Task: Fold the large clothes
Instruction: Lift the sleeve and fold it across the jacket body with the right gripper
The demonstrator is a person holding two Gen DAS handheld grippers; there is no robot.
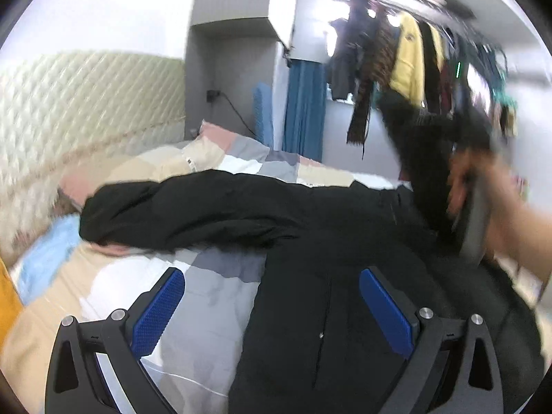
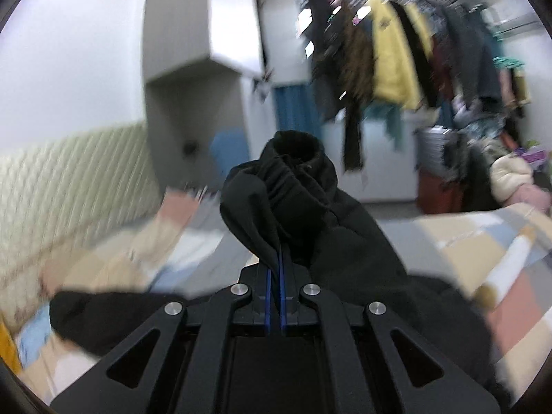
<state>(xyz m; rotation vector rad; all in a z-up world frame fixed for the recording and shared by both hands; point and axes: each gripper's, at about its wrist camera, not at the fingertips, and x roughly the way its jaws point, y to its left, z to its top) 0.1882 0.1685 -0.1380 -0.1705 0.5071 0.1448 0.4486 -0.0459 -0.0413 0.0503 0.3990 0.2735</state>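
A large black jacket (image 1: 310, 258) lies on the bed, one sleeve (image 1: 179, 210) stretched out to the left. My left gripper (image 1: 272, 307) is open and empty, hovering over the jacket's left edge and the bedding. My right gripper (image 2: 275, 269) is shut on the other black sleeve (image 2: 286, 189) and holds it raised, cuff upward, above the bed. In the left wrist view the right gripper and the hand holding it (image 1: 483, 200) are at the right, with the lifted sleeve (image 1: 414, 138) rising above the jacket.
The bed has a patchwork cover (image 1: 214, 293) in grey, beige, pink and white. A padded cream headboard (image 1: 69, 110) runs along the left. A rack of hanging clothes (image 2: 396, 51) and a blue curtain (image 1: 303, 110) stand behind the bed. Piled clothes (image 2: 500, 172) lie at the far right.
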